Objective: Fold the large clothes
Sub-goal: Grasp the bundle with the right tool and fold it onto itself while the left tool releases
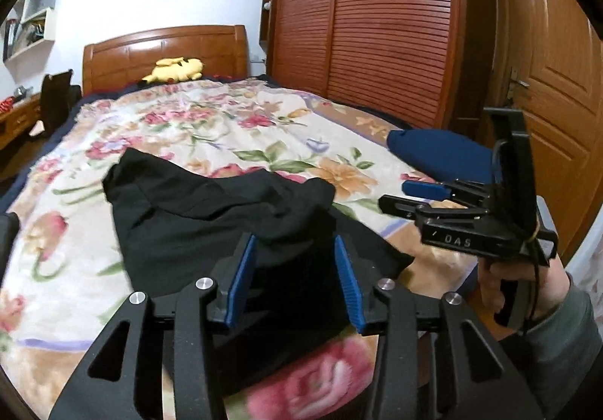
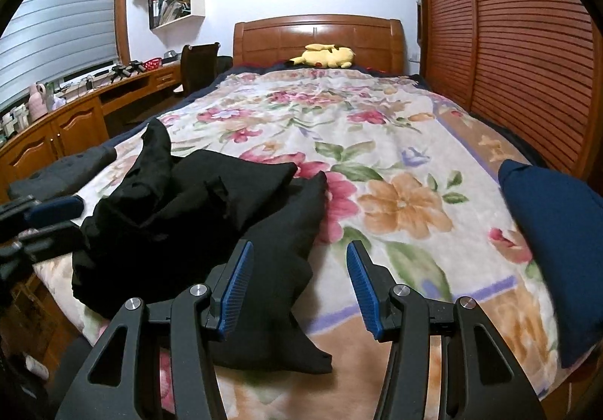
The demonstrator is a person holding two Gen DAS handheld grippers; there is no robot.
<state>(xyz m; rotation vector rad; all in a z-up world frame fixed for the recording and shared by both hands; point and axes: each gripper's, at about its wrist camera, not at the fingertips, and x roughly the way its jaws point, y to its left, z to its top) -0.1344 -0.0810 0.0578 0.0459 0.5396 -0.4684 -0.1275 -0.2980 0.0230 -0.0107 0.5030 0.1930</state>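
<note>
Colours on the bed are being shown.
A black garment [image 2: 196, 209] is being set against a pink, orange and green floral blanket [image 2: 377, 141]; a navy cushion [image 2: 557, 231] and a yellow plush toy [image 2: 328, 56] are being seen.

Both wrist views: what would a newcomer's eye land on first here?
The black garment lies crumpled on the floral blanket, toward the bed's near left side. A folded navy cloth sits at the right edge. A yellow plush toy rests against the wooden headboard at the far end.
</note>
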